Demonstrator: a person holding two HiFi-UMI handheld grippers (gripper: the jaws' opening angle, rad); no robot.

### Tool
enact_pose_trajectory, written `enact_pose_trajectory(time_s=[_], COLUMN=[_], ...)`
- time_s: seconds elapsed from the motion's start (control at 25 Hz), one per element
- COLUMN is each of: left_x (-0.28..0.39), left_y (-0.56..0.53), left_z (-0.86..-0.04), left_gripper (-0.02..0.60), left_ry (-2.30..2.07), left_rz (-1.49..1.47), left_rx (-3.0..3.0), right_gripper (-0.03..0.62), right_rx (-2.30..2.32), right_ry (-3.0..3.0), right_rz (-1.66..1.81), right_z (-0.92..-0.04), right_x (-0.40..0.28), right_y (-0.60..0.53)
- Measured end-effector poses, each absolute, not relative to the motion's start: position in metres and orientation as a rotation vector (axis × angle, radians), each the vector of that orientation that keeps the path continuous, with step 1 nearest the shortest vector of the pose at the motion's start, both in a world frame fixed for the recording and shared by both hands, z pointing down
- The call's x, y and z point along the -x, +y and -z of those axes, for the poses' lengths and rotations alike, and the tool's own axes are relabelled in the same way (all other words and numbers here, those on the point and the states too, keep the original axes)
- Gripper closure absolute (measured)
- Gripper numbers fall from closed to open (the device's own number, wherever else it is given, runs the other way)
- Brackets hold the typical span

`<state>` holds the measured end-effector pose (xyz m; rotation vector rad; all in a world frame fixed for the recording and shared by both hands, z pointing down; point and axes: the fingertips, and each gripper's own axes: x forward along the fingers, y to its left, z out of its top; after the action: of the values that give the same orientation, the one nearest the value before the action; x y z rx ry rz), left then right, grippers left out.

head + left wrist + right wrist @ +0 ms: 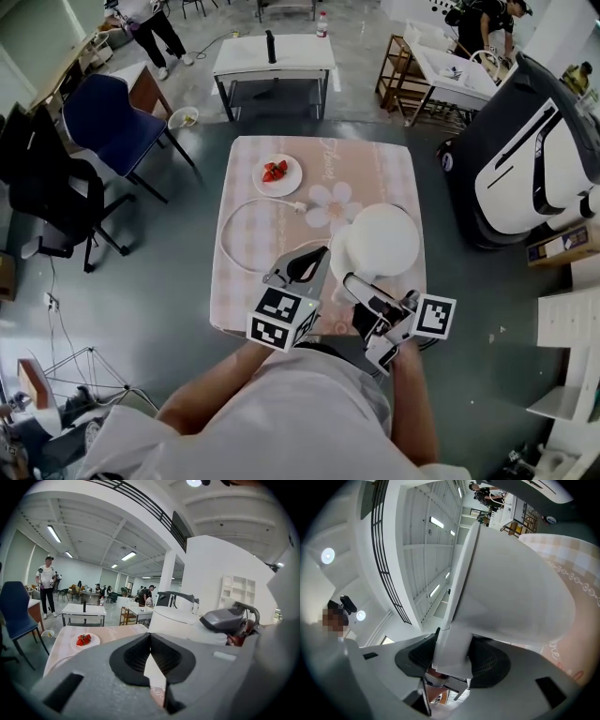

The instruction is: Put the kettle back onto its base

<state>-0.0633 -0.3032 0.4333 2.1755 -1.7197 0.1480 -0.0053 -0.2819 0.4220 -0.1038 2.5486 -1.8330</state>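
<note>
Kettle is clamped in right hand-held gripper; left hand-held gripper closed.

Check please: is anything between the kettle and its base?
Nothing visible. The right gripper holds the kettle by its handle; the base does not show, perhaps hidden under it. The left gripper is beside the kettle.

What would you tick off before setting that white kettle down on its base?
1. Grip: right tool shut on the handle of the kettle: ok.
2. Spare hand: left tool empty, jaws together: ok.
3. Base in sight: cannot tell; no view shows it.
4. The strawberry plate stands apart from the kettle: ok.
5. The cord clear of the landing spot: cannot tell; it loops on the cloth beside the kettle.
</note>
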Motion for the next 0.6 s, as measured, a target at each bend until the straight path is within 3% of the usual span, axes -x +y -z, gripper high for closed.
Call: enact_pose_trajectory(time_s=[0.6], left_x=[0.072], left_y=[-0.32], left_z=[-0.442], left_gripper=[0.576], left_ry=[-1.776], left_rz=[-0.171], left_rx=[-2.124], right_gripper=[0.399], right_rx=[0.053], right_ry=[2.563], right_rz=[1.849], right_z=[-0.444], right_x=[0.015], right_y=[-0.326])
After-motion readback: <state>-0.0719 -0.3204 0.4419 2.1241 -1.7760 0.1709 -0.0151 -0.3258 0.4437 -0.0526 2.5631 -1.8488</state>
